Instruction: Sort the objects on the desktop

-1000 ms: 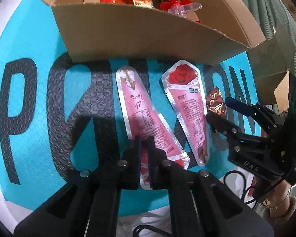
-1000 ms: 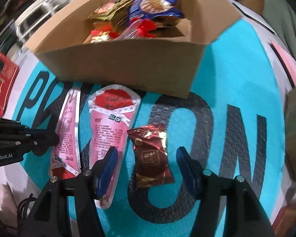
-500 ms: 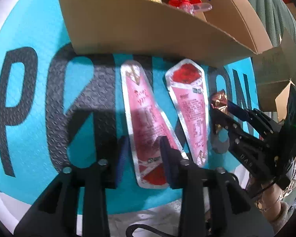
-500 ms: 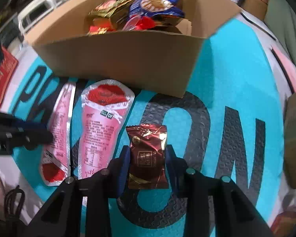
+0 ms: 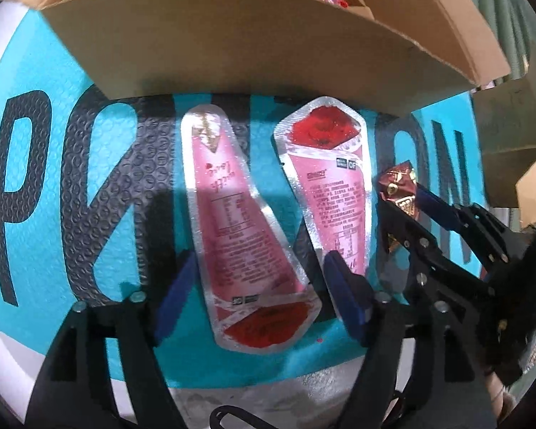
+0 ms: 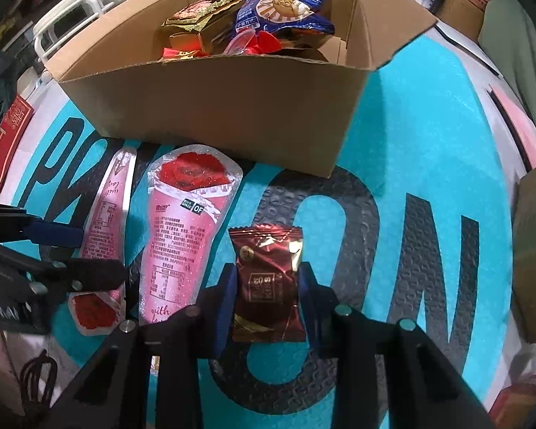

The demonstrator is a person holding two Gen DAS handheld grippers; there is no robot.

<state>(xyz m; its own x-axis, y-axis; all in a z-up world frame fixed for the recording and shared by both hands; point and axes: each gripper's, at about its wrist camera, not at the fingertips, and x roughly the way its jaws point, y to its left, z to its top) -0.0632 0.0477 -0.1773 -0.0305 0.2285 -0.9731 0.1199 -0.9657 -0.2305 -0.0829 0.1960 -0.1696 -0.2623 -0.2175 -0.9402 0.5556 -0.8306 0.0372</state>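
Your right gripper (image 6: 266,286) clamps a dark red candy packet (image 6: 266,282) between its blue pads, one pressed to each long edge; the packet's lower end is partly cut off behind the fingers, and its small gold print is too fine to read. The packet stands lengthwise along the fingers, crimped top pointing toward the cardboard box (image 6: 211,107). Whether it rests on the teal mat (image 6: 411,125) or sits just above it cannot be told.

Your left gripper (image 5: 257,296) stands spread wide, its blue pads on either side of the lower end of the left pink pouch (image 5: 239,236) and touching neither edge. That pouch lies flat on the mat, long axis running from the box wall back toward you, its wide red end nearest the fingers and its narrow end toward the box. The right pink pouch (image 5: 332,186) lies just beside it, flipped the other way: wide red rose end close to the box, tapered end partly hidden behind your left gripper's right pad.

From the left wrist camera, the candy packet shows only as a crumpled top above the right gripper's black frame. The box holds snack bags, among them a blue bag (image 6: 286,7) and a gold pack (image 6: 200,14), but its near wall hides most of the contents. The mat's black lettering is cut off by box and pouches.
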